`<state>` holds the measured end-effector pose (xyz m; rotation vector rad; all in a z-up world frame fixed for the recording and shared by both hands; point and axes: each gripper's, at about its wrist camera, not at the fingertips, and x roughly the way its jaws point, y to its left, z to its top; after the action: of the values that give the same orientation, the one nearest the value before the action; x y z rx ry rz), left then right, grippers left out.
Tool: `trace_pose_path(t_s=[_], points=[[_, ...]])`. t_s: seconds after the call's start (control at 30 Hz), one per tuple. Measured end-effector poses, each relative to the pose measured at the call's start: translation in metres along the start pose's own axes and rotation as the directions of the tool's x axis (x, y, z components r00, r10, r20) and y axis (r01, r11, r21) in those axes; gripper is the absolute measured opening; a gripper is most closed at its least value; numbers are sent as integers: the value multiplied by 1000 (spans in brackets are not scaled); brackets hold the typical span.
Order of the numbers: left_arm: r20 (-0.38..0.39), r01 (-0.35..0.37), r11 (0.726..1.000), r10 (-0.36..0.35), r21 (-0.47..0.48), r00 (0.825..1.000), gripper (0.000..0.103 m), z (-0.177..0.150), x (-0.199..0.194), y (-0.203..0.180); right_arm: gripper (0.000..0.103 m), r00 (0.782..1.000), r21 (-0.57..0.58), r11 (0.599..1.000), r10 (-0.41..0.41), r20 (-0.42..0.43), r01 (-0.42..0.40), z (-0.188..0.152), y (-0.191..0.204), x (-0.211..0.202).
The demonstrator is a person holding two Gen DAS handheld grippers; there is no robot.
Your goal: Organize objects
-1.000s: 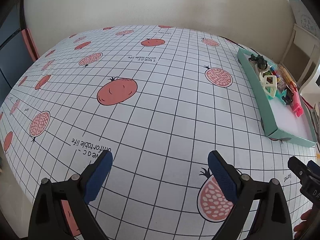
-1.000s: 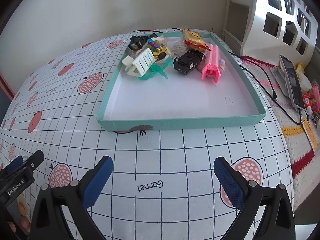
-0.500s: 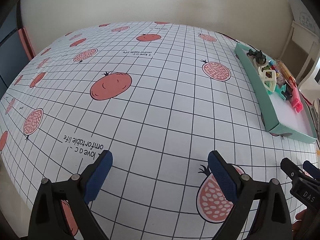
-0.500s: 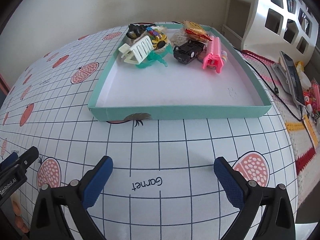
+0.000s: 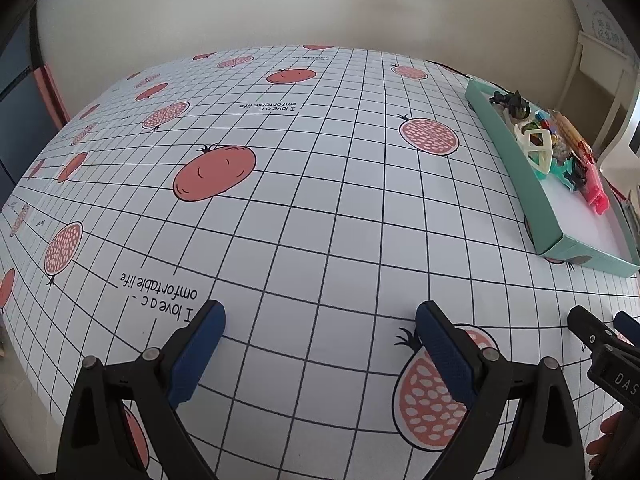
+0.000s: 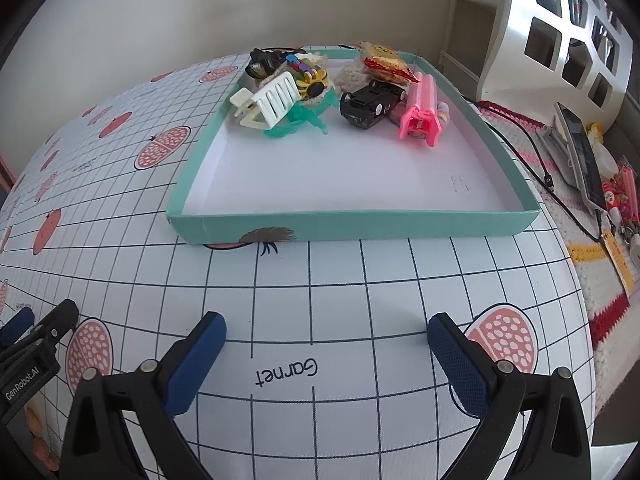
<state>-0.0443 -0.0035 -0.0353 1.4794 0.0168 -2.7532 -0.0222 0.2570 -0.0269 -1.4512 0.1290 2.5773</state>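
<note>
A shallow teal tray [image 6: 352, 226] sits on the gridded tablecloth and shows again at the right of the left wrist view [image 5: 516, 160]. At its far end lie a white hair claw [image 6: 266, 102], a teal clip [image 6: 304, 122], a black toy car [image 6: 370, 102], a pink hair claw [image 6: 422, 114], a sunflower piece [image 6: 314, 84] and a snack packet [image 6: 384, 60]. My right gripper [image 6: 326, 332] hangs open and holds nothing, just short of the tray's near wall. Over bare cloth, left of the tray, my left gripper [image 5: 320, 320] is open with nothing between its fingers.
A white cut-out chair back [image 6: 560, 28] stands to the right. A phone [image 6: 580, 148] with a black cable and small trinkets [image 6: 620, 196] lie on a knitted mat by the table's right edge. A wall runs behind the table.
Both grippers have drifted a little; the tray sits slightly nearer and lower in the right wrist view. Nothing was gripped or released.
</note>
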Motion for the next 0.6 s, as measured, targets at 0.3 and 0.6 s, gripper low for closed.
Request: trace_pose_path(t_s=[0.3, 0.6], points=[[7, 8, 1000, -8, 7, 1000, 100, -1, 0, 0, 103, 1000, 4, 1000, -5, 10, 5, 0, 1, 1], [15, 10, 1000, -10, 8, 1000, 103, -2, 1, -2, 103, 1000, 6, 1000, -6, 30, 5, -2, 1, 0]])
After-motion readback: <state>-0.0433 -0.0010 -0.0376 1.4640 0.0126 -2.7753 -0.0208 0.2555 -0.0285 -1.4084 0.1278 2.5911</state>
